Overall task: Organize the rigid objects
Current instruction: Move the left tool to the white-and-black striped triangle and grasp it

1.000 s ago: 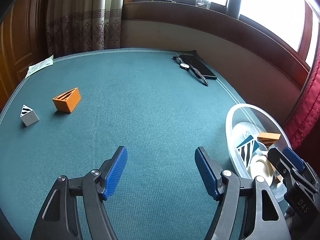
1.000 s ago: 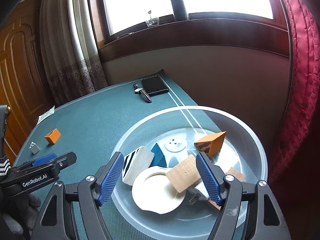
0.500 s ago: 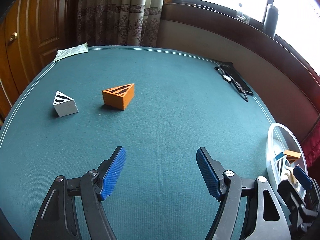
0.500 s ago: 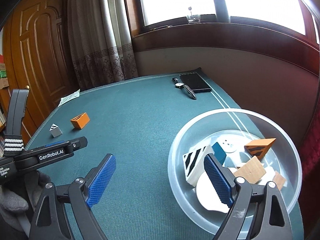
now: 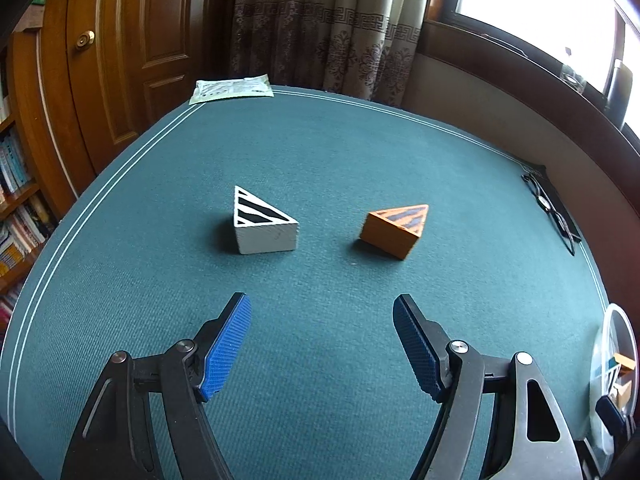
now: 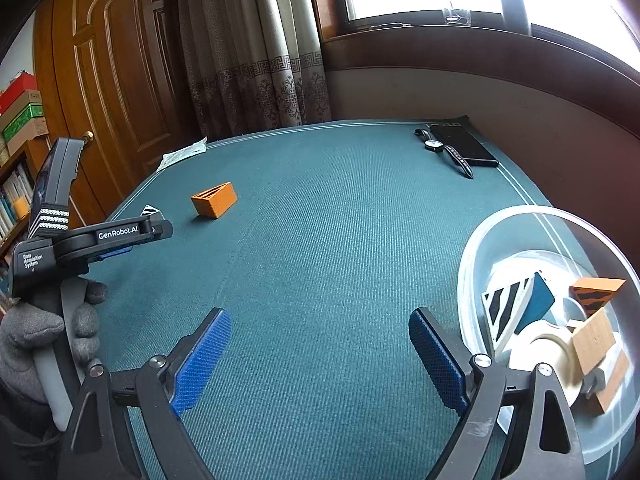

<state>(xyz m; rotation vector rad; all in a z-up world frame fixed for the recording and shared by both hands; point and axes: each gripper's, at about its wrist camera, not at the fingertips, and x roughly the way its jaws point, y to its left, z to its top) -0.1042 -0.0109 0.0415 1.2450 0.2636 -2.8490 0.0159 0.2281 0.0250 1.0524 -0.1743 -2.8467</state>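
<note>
Green felt desk (image 5: pixel 320 152) with white border lines, backed by a patterned curtain (image 5: pixel 320 24), a wooden door (image 5: pixel 132 40) and a window sill. At the far left corner, a flat paper packet (image 5: pixel 230 89); along the right edge, a black case (image 6: pixel 464 145) with a wristwatch (image 6: pixel 438 145) just beside it, touching or not cannot be told. Bookshelves at the far left. Nothing lying between the left hand-held gripper (image 5: pixel 322 344) and the two loose wedges ahead of it. White wedge (image 5: pixel 262 222): triangular block, black stripes on the top face, plain pale sides, flat on the felt left of centre. Orange wedge (image 5: pixel 396 230): same shape, dark stripes on top, slightly blurred, to the right of the white one and clearly apart from it. Left hand-held gripper spread moderately wide, blue ribbed pads empty, hovering short of both wedges. Right hand-held gripper (image 6: pixel 320 356) spread very wide, nothing between its pads, over bare felt beside a clear bowl (image 6: pixel 480 240) at the right edge. Inside the bowl: a striped white block (image 6: pixel 502 308), a teal piece (image 6: pixel 538 300), an orange striped wedge, plain wooden blocks (image 6: pixel 592 338) and white round pieces, heaped loosely. In the right view, a grey-gloved hand (image 6: pixel 44 340) around the left device's handle.
</note>
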